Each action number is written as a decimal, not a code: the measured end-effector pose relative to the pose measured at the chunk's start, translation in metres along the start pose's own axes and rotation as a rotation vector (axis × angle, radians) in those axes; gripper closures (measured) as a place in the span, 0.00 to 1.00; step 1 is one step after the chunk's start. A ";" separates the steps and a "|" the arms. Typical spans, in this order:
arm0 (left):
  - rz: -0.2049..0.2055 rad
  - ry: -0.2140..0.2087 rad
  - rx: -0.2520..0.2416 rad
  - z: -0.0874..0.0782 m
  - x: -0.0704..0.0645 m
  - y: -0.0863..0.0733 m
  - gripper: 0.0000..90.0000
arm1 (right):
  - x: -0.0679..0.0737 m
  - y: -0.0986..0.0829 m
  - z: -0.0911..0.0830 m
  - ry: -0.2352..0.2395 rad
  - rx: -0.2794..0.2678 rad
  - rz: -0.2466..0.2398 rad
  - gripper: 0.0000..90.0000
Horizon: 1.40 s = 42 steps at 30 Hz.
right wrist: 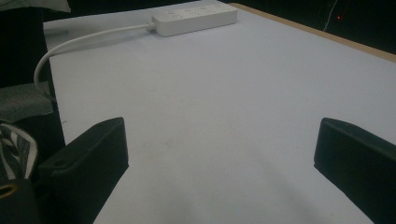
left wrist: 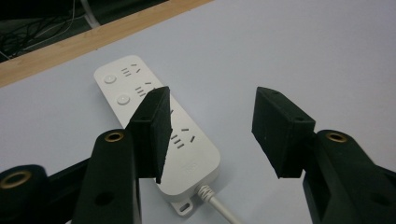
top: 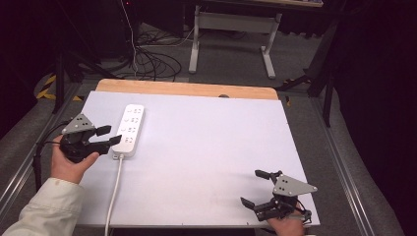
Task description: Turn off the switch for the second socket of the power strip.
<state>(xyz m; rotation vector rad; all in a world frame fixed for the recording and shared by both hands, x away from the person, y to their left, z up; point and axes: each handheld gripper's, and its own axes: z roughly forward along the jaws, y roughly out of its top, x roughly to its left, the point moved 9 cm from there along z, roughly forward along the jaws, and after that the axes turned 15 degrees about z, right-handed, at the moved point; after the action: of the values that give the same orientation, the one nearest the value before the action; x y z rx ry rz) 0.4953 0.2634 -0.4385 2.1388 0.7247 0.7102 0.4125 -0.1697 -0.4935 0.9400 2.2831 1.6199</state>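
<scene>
A white power strip [top: 130, 129] lies lengthwise on the left part of the white table top [top: 206, 147], with its white cord [top: 114, 191] running off the near edge. My left gripper [top: 109, 135] is held just left of the strip, open, jaws pointing at it with nothing between them. In the left gripper view the power strip [left wrist: 159, 135] lies under and behind the left jaw. My right gripper [top: 254, 188] rests open at the table's near right corner. In the right gripper view the power strip [right wrist: 196, 17] lies far off with its cord [right wrist: 70, 46] curving away.
A wooden strip [top: 187, 89] borders the table's far edge. Beyond it stand a white desk frame [top: 231, 34] and loose cables [top: 147, 59] on the grey floor. Metal rails run along both sides of the table.
</scene>
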 end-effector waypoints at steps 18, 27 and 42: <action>-0.041 0.018 0.013 0.033 0.018 -0.007 1.00 | 0.003 0.000 0.000 -0.002 0.000 -0.022 0.05; -0.026 0.016 -0.011 0.054 0.030 -0.015 1.00 | 0.004 0.000 0.000 0.002 0.003 -0.027 0.05; -0.121 0.035 0.008 0.081 0.045 -0.033 1.00 | 0.003 -0.001 0.000 0.006 0.002 -0.019 0.05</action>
<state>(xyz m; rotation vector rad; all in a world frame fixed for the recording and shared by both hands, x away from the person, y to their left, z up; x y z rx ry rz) 0.5722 0.2741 -0.4990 2.0744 0.8695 0.6820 0.4094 -0.1683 -0.4934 0.9127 2.2911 1.6155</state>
